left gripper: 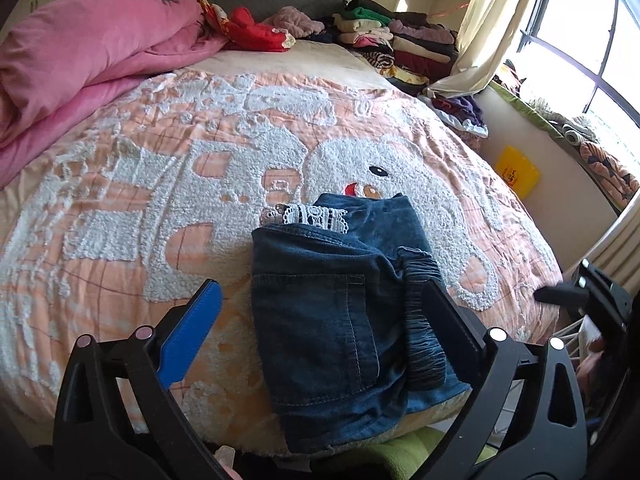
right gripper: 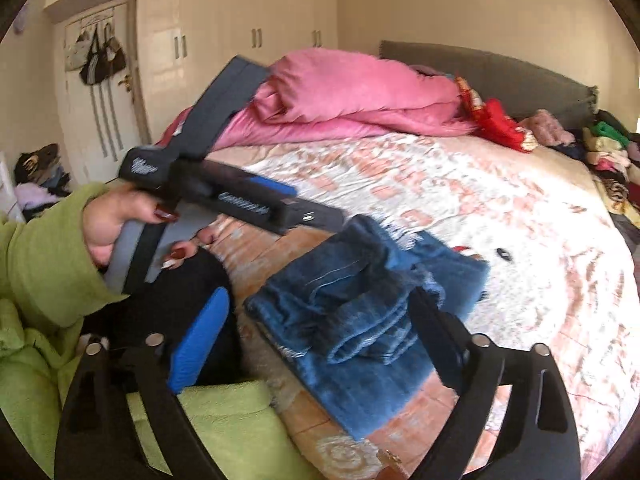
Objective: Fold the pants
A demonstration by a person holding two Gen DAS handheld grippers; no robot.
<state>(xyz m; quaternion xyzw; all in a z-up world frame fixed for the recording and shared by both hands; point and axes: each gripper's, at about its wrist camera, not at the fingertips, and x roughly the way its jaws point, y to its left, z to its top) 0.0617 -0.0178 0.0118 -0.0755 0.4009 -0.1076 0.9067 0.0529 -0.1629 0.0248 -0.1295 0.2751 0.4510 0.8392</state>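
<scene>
Hanging just above the near edge of the bed (left gripper: 120, 184), the left hand-held gripper (left gripper: 320, 312) has its jaws spread wide and grasps nothing; its blue finger sits left of the folded pants (left gripper: 320, 320) and its black finger overlaps their elastic waistband. The right hand-held gripper (right gripper: 320, 332) is likewise released, its fingers apart on either side of the same denim bundle. The pants lie folded into a compact stack on the peach-and-white bedspread near the bed's front edge, a strip of white lace (left gripper: 306, 216) showing at the far end. In the right wrist view the person's left hand (right gripper: 116, 224), in a green sleeve, grips its tool. A pink duvet (left gripper: 80, 60) is heaped at the far left, and stacked clothes (left gripper: 392, 44) sit by the headboard.
</scene>
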